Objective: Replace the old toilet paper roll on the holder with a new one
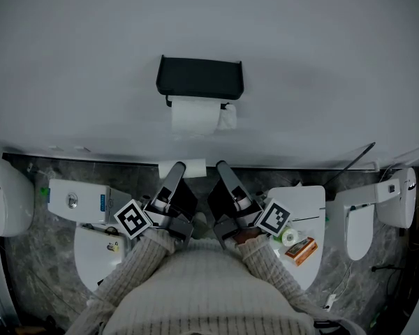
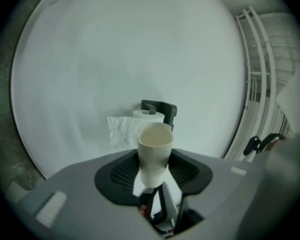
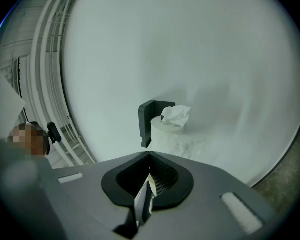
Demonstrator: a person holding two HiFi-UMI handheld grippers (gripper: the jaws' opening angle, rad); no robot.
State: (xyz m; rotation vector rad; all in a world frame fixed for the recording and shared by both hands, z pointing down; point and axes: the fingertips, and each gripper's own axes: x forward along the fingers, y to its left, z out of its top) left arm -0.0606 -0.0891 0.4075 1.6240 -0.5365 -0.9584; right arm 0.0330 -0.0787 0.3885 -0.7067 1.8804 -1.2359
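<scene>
The swap itself looks all but done. A plump toilet paper roll sits on the black wall holder with a sheet hanging down in front, and the bare cardboard tube (presumably the spent core) is off the holder and well short of the wall. What remains, as I read it, is getting rid of that tube. The next move calls for carrying it away from the wall to wherever it is to be dropped, without crushing it, since thin card buckles easily under a side squeeze.

The left tool is clamped on the tube. Its jaws stand partway apart with one pad pressed to each side of the lower part. The tube's open end pokes up past the tips, and the card looks slightly pinched where it is held.

The right tool has its jaws brought fully together with nothing between them. It points toward the holder from a little way off and touches neither the roll nor the holder.
</scene>
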